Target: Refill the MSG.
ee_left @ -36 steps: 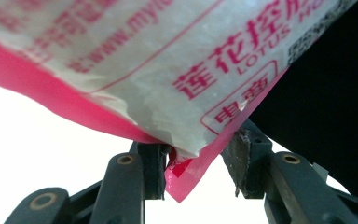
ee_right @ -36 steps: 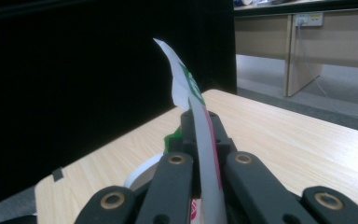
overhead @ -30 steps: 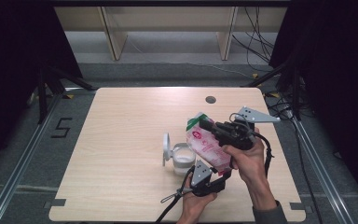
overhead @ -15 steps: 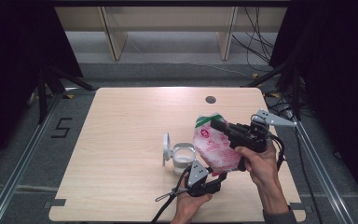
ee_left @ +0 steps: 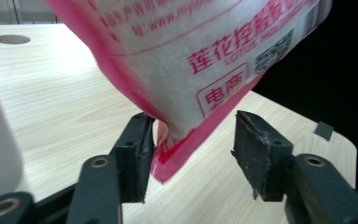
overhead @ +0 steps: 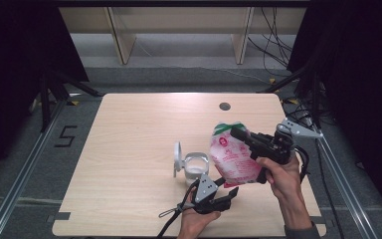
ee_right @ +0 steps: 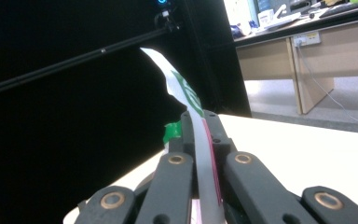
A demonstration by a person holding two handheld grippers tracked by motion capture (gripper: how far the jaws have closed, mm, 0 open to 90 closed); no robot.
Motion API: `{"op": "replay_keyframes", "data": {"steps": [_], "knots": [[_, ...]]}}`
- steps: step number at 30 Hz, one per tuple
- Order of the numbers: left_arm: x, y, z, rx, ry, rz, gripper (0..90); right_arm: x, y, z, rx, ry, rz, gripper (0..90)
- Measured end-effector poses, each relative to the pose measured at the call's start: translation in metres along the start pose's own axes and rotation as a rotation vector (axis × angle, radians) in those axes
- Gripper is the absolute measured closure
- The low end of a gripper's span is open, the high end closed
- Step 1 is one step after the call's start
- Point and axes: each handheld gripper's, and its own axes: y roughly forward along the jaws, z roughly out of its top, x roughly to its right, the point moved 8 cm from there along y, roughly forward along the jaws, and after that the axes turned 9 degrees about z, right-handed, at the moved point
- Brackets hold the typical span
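Pouch: a pink and white plastic pouch (overhead: 233, 160) with a green-printed top, held in the air above the near right part of the table (overhead: 129, 149), just right of the white jar (overhead: 196, 167).
Pouch axis: the long axis runs steeply, from the green top edge up and away from the person to the pink bottom corner low and near; the top leans slightly towards the table's far side.
Right gripper: the right gripper (overhead: 238, 133) is clamped flat on the pouch's upper part, reaching in from the right; its jaws lie level.
Left gripper: the left gripper (overhead: 226, 191) sits below the pouch's bottom corner with its jaws parted; they have just been opening. The corner hangs between them, against the pad on the left, well clear of the other.
Jar: it stands open on the table, with its white lid (overhead: 177, 158) on edge beside it.
High view: gives the whole pouch, both hands and the jar in relation.
Left gripper view: gives the pouch (ee_left: 200, 70) close, with red Chinese print, a code square and white grainy contents, and the gap at the left gripper (ee_left: 189, 144).
Right gripper view: gives the pouch (ee_right: 200, 154) edge-on as a thin curved sheet pinched in the right gripper (ee_right: 200, 128).
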Motion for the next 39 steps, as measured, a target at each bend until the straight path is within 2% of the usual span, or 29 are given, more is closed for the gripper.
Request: {"op": "replay_keyframes", "data": {"steps": [1, 2, 4, 5, 7, 9, 11, 13, 14, 15, 16, 17, 19, 21, 22, 23, 24, 25, 27, 28, 29, 30, 31, 33, 35, 36, 37, 38, 39], "knots": [[-0.001, -0.002, 0.000, -0.007, 0.008, -0.007, 46.5, 0.001, 0.000, -0.001, 0.002, -0.008, 0.001, 90.0], [-0.001, -0.004, 0.000, 0.000, -0.001, -0.012, 46.4, 0.003, -0.001, -0.002, 0.002, -0.004, -0.001, 90.0], [-0.001, -0.009, 0.000, -0.008, 0.015, -0.031, 46.3, 0.006, -0.002, -0.005, 0.000, 0.011, -0.019, 90.0], [-0.002, -0.013, -0.001, -0.013, 0.017, -0.022, 46.1, 0.009, -0.002, -0.006, -0.002, 0.007, -0.023, 90.0], [-0.007, -0.019, 0.001, 0.000, 0.035, -0.039, 45.0, 0.016, -0.004, -0.009, -0.006, 0.007, -0.040, 90.0], [-0.014, -0.025, 0.000, -0.012, 0.032, -0.041, 45.4, 0.021, -0.006, -0.013, -0.010, 0.015, -0.056, 90.0], [-0.019, -0.030, -0.002, -0.018, 0.042, -0.036, 45.5, 0.026, -0.008, -0.018, -0.022, 0.040, -0.067, 90.0], [-0.022, -0.034, -0.003, -0.012, 0.027, -0.042, 45.7, 0.033, -0.008, -0.023, -0.022, 0.034, -0.071, 90.0], [-0.024, -0.037, -0.004, -0.016, 0.042, -0.046, 45.8, 0.036, -0.009, -0.025, -0.032, 0.026, -0.077, 90.0], [-0.027, -0.041, -0.006, -0.029, 0.048, -0.033, 45.9, 0.035, -0.009, -0.029, -0.036, 0.061, -0.082, 90.0], [-0.029, -0.042, -0.006, -0.016, 0.046, -0.036, 46.0, 0.039, -0.010, -0.031, -0.046, 0.033, -0.086, 90.0], [-0.032, -0.045, -0.007, -0.016, 0.050, -0.027, 46.0, 0.038, -0.010, -0.033, -0.047, 0.060, -0.084, 90.0], [-0.041, -0.052, -0.007, -0.018, 0.015, 0.002, 45.7, 0.042, -0.013, -0.038, -0.058, 0.053, -0.096, 90.0], [-0.053, -0.058, -0.005, -0.016, 0.052, 0.029, 45.8, 0.043, -0.019, -0.040, -0.054, 0.046, -0.098, 90.0], [-0.056, -0.059, -0.004, -0.005, 0.050, 0.031, 45.7, 0.043, -0.022, -0.040, -0.049, 0.043, -0.097, 90.0], [-0.059, -0.063, -0.004, -0.014, 0.043, 0.043, 45.5, 0.042, -0.027, -0.040, -0.058, 0.058, -0.114, 90.0], [-0.061, -0.065, -0.003, -0.007, 0.043, 0.043, 45.2, 0.044, -0.032, -0.041, -0.057, 0.045, -0.122, 90.0], [-0.064, -0.068, -0.003, -0.010, 0.045, 0.047, 44.8, 0.042, -0.036, -0.042, -0.053, 0.064, -0.117, 90.0], [-0.067, -0.070, -0.002, 0.003, 0.034, 0.052, 44.2, 0.045, -0.045, -0.043, -0.057, 0.039, -0.121, 90.0], [-0.069, -0.071, -0.002, 0.006, 0.044, 0.048, 44.1, 0.045, -0.049, -0.044, -0.062, 0.041, -0.128, 90.0], [-0.070, -0.073, -0.003, -0.007, 0.026, 0.065, 44.1, 0.044, -0.053, -0.046, -0.062, 0.053, -0.124, 90.0], [-0.070, -0.073, -0.002, 0.004, 0.016, 0.059, 44.3, 0.044, -0.056, -0.046, -0.048, 0.063, -0.129, 90.0], [-0.073, -0.075, -0.002, -0.002, 0.051, 0.064, 44.4, 0.045, -0.060, -0.047, -0.042, 0.051, -0.128, 90.0], [-0.075, -0.075, 0.000, 0.010, 0.010, 0.066, 44.5, 0.048, -0.066, -0.048, -0.040, 0.058, -0.142, 90.0], [-0.077, -0.078, 0.002, 0.018, 0.009, 0.070, 44.7, 0.051, -0.072, -0.052, -0.059, 0.063, -0.164, 90.0], [-0.079, -0.079, 0.002, 0.015, 0.036, 0.077, 44.8, 0.053, -0.074, -0.053, -0.060, 0.059, -0.170, 90.0], [-0.080, -0.079, 0.002, 0.019, 0.038, 0.079, 44.8, 0.055, -0.075, -0.053, -0.047, 0.049, -0.168, 90.0], [-0.082, -0.080, 0.002, 0.018, 0.038, 0.083, 44.8, 0.055, -0.076, -0.053, -0.050, 0.059, -0.174, 90.0], [-0.083, -0.080, 0.002, 0.013, 0.041, 0.084, 44.9, 0.056, -0.078, -0.054, -0.056, 0.049, -0.184, 90.0]]}}
